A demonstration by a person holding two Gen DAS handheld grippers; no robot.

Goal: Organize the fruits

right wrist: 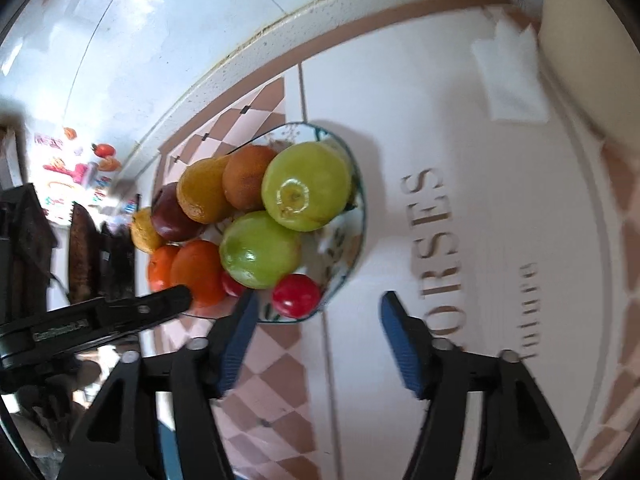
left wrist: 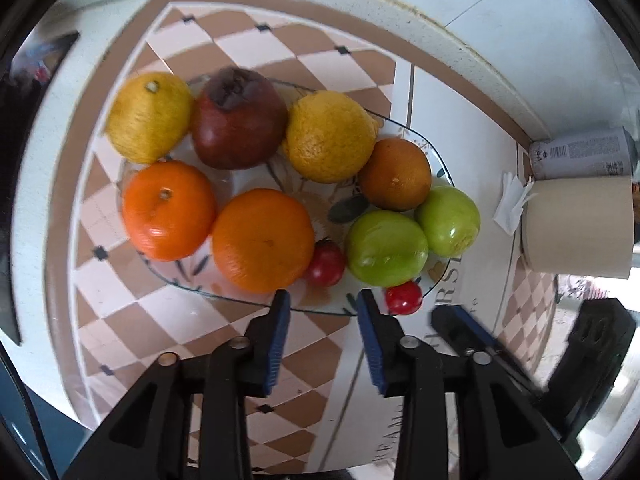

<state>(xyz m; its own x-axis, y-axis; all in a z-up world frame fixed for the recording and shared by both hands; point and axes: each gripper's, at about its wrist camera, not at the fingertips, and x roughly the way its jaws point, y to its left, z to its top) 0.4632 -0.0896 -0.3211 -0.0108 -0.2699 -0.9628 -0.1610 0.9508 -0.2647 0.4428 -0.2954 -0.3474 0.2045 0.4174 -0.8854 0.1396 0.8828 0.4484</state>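
Jaws apart on both sides, nothing between them. Left gripper (left wrist: pixel 323 300) has a narrow gap and hangs over the near rim of the glass plate (left wrist: pixel 240 300); right gripper (right wrist: pixel 316 300) stands much wider, over the table (right wrist: pixel 500 240) just beside the plate (right wrist: pixel 360 216).

All fruit sits on the plate, packed and touching:
- two oranges at the near left, one (left wrist: pixel 169 210) beside the other (left wrist: pixel 262 240)
- two lemons at the far side, one (left wrist: pixel 150 116) left and one (left wrist: pixel 330 136) right, with a dark red apple (left wrist: pixel 238 118) between them
- a duller brownish orange (left wrist: pixel 395 174) right of the second lemon
- two green apples (left wrist: pixel 386 248) (left wrist: pixel 448 220) at the right edge
- two small red fruits, one (left wrist: pixel 325 267) between the near orange and a green apple, one (left wrist: pixel 404 298) at the rim, just beside the left gripper's right finger

Table carries a checkered brown-and-cream cloth (left wrist: pixel 120 280) with printed lettering. Well apart at the right: a beige paper roll (left wrist: pixel 580 224), a spray can (left wrist: pixel 584 152) lying behind it, and a white paper scrap (left wrist: pixel 512 204).
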